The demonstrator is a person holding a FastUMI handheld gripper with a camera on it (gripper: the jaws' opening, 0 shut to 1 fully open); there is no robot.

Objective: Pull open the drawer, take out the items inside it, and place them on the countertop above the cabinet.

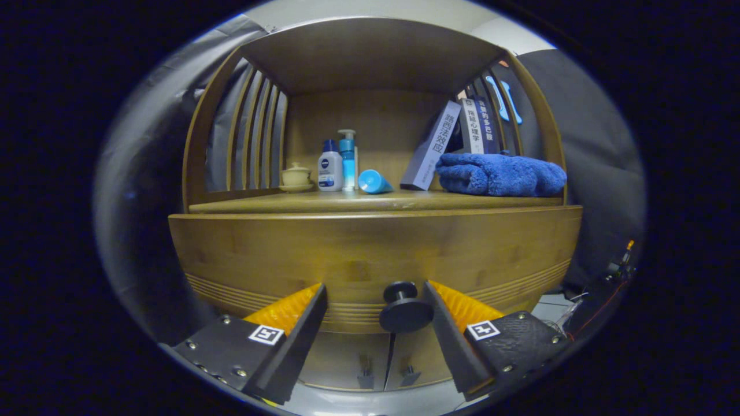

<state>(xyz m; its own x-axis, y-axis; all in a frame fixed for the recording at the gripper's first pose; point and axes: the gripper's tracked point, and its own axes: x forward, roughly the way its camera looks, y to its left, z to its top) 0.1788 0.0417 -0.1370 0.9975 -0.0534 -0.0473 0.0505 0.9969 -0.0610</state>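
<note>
- Gripper view: the gripper [376, 300] faces a wooden cabinet [231, 254], its two fingers spread wide apart and holding nothing.
- The drawer [370, 254] front is a broad wooden panel, and it looks closed, flush under the countertop [370, 201].
- The drawer's dark round knob [404, 309] sits between the fingers, much closer to the right finger and just about touching it; the left finger is well apart from it.
- What lies inside the drawer I cannot tell.
- On the countertop, toward the left, stands a small lidded cup [296, 175] on a saucer.
- Just beside it is a white bottle with a blue cap [330, 166], then a tall blue pump bottle [347, 160] right next to that.
- A blue tube [374, 182] lies on its side near the pump bottle.
- Toward the right, a few books [457, 138] lean against one another, the nearest tilted steeply.
- A folded blue towel [500, 174] lies in front of the books at the right end of the countertop.
- Slatted wooden sides [254, 133] frame the shelf space, with a wooden top [370, 58] over it.
- Below the drawer, two cabinet doors [384, 361] meet at a dark seam.
- Some wires [607, 277] lie off to the right of the cabinet.
</note>
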